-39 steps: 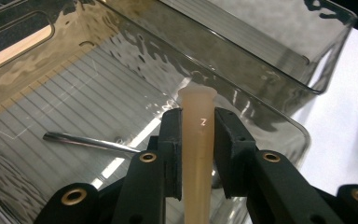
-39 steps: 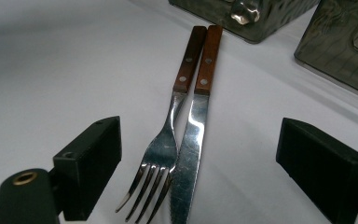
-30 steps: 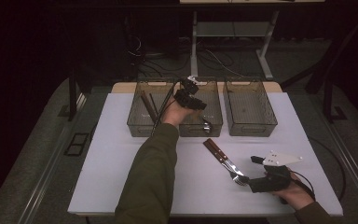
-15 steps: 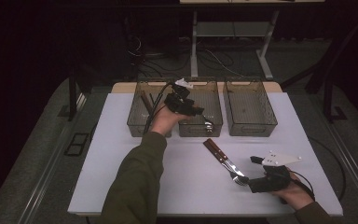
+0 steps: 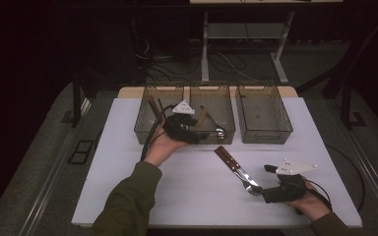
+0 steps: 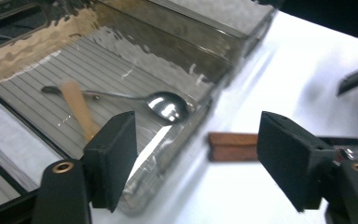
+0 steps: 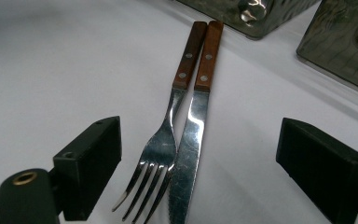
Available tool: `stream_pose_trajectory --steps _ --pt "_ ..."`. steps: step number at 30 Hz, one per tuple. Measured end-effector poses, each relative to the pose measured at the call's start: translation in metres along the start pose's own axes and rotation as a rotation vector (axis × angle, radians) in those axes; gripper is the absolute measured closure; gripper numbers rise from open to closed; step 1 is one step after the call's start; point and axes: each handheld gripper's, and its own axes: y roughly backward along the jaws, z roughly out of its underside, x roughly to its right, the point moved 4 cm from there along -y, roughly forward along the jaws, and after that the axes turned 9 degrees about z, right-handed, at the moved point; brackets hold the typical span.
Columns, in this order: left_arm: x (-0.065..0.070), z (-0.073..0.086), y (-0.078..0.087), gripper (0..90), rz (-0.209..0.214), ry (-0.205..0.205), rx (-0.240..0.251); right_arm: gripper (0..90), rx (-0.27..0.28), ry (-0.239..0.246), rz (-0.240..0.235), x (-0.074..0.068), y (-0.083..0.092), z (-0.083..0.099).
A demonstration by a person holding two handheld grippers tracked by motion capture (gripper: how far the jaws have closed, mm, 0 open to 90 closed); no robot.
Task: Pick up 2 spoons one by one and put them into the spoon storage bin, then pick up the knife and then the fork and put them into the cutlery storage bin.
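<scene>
A fork (image 7: 161, 144) and a knife (image 7: 193, 135) with brown wooden handles lie side by side on the white table (image 5: 187, 196), tips toward the near right. My right gripper (image 5: 262, 190) rests at those tips, open, one jaw on each side of them without touching (image 7: 214, 172). My left gripper (image 5: 202, 135) hovers at the front wall of the middle clear bin (image 5: 211, 88). Its jaws have just been opening and hold nothing (image 6: 196, 154). Inside that bin lies a metal spoon (image 6: 168, 105) with a tan wooden piece (image 6: 77, 109) beside it.
Three clear bins stand in a row at the back; the left bin (image 5: 147, 130) holds a wooden-handled item, the right bin (image 5: 265, 88) looks bare. The wooden handles (image 6: 233, 145) lie just off the middle bin's front corner. Cables trail from both grippers.
My left hand has drawn back from over the middle bin toward the near side, jaws wider apart. The right gripper, fork and knife have not moved.
</scene>
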Motion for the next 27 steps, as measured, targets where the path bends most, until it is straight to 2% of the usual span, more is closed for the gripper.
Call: stream_pose_trajectory --steps 2,4,6,8,11,18,27 --pt "0.006 0.007 0.004 25.5 -0.006 -0.007 0.002 13.9 -0.001 0.001 0.000 0.000 0.000 0.000" --pt "0.012 0.015 0.007 24.2 -0.004 0.008 0.011 13.9 0.002 0.002 -0.002 0.000 -0.001 0.000" --pt "0.017 0.024 0.011 22.5 -0.001 0.004 0.011 13.9 0.003 0.003 -0.008 0.000 -0.002 0.000" --pt "0.021 0.033 0.014 21.4 0.001 0.008 0.012 13.9 -0.009 -0.012 -0.015 -0.001 -0.003 0.001" --pt "0.027 0.047 0.017 19.9 0.004 0.016 0.021 13.9 0.000 0.008 -0.016 -0.001 -0.005 0.000" --pt "0.035 0.083 0.027 16.2 -0.022 0.022 0.029 13.9 0.002 0.006 -0.009 0.001 -0.005 0.001" --pt "0.044 0.111 0.047 9.0 -0.034 0.037 0.069 13.9 0.002 -0.002 -0.005 0.002 -0.005 0.001"
